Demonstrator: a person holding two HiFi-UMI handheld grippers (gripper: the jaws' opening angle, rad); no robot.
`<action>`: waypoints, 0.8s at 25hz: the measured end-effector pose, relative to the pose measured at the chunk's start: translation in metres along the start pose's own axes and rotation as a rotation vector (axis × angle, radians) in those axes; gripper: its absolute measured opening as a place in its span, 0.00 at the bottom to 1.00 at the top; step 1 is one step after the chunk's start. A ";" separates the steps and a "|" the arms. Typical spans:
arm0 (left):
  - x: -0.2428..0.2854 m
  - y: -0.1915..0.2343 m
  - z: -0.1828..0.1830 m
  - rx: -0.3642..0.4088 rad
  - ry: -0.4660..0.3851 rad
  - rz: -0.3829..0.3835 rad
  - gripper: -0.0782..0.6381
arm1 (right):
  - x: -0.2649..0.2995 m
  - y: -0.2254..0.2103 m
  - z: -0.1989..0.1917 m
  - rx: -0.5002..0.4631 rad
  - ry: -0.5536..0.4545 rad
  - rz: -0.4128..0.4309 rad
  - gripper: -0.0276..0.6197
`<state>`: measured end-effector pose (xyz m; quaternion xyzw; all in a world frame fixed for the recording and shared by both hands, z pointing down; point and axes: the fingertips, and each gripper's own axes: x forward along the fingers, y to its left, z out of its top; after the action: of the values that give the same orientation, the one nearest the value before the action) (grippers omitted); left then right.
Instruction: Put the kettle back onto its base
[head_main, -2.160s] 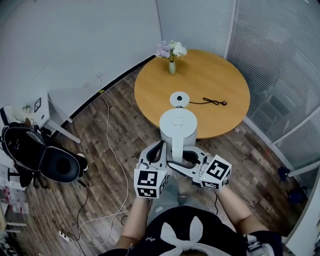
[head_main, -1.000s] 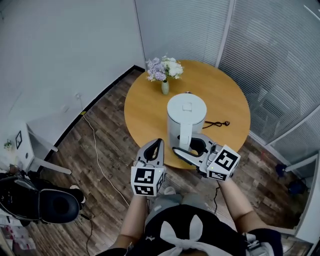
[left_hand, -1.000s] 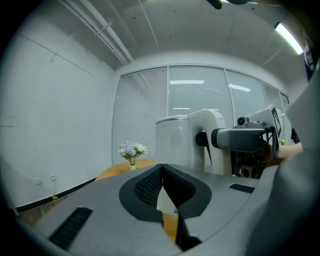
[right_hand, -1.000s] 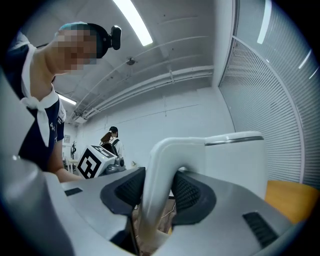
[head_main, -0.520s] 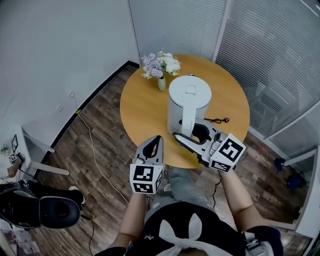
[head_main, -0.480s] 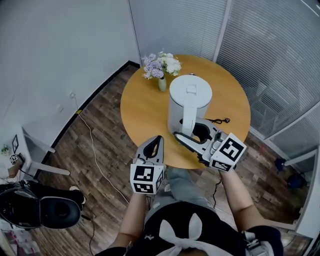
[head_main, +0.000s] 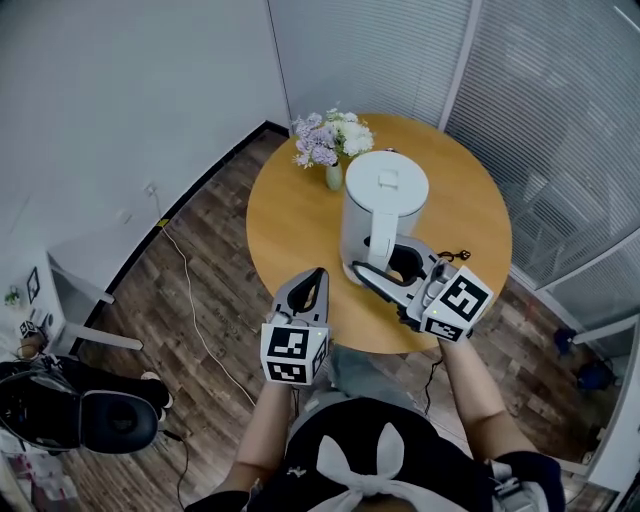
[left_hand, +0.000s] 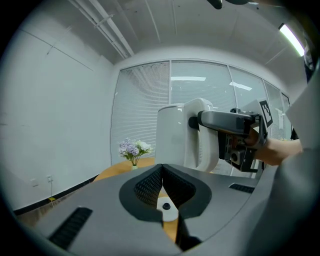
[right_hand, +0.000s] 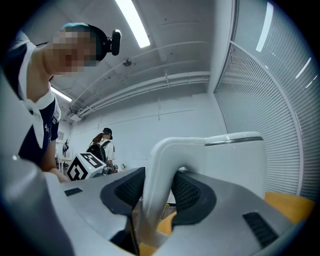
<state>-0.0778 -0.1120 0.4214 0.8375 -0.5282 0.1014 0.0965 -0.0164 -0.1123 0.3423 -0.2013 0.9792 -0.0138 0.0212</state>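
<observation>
Right gripper (right_hand: 159, 182): jaws clenched on the kettle's handle (head_main: 383, 235), with a ribbed pad (right_hand: 124, 191) against each side of the white loop. The gripper lies about level.

Kettle (head_main: 385, 200): white, upright, lid shut. It is held over the round wooden table (head_main: 290, 225), near the table's centre and a little toward 6 o'clock. Its body hides the tabletop beneath it. The base cannot be made out, nor whether the kettle's bottom touches anything.

Left gripper (head_main: 318, 276): jaws pressed together at the tips, nothing between them. It hangs above the table's near edge at 7 o'clock of the kettle, apart from it. It points toward the table and slightly downward.

Vase of flowers (head_main: 333, 150): at 11 o'clock on the table, just beside the kettle seen from above. Contact cannot be judged.

Black cable (head_main: 455, 255): lies on the table at 4 o'clock of the kettle, near the rim, partly behind the right gripper.

Floor (head_main: 230, 330): dark wood planks. A black chair (head_main: 95, 420) stands at 8 o'clock of the table, well apart.

Two people (right_hand: 102, 142) stand far back in the right gripper view.
</observation>
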 end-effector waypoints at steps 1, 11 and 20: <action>0.004 0.002 -0.001 0.000 0.007 -0.002 0.15 | 0.002 -0.004 -0.003 0.007 0.002 0.000 0.31; 0.035 0.029 -0.010 0.001 0.072 0.002 0.15 | 0.012 -0.044 -0.035 0.066 0.022 -0.026 0.31; 0.059 0.048 -0.016 -0.006 0.099 -0.011 0.15 | 0.026 -0.064 -0.058 0.101 0.044 -0.046 0.31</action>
<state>-0.0971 -0.1791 0.4550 0.8341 -0.5185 0.1404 0.1256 -0.0179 -0.1801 0.4013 -0.2219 0.9726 -0.0682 0.0092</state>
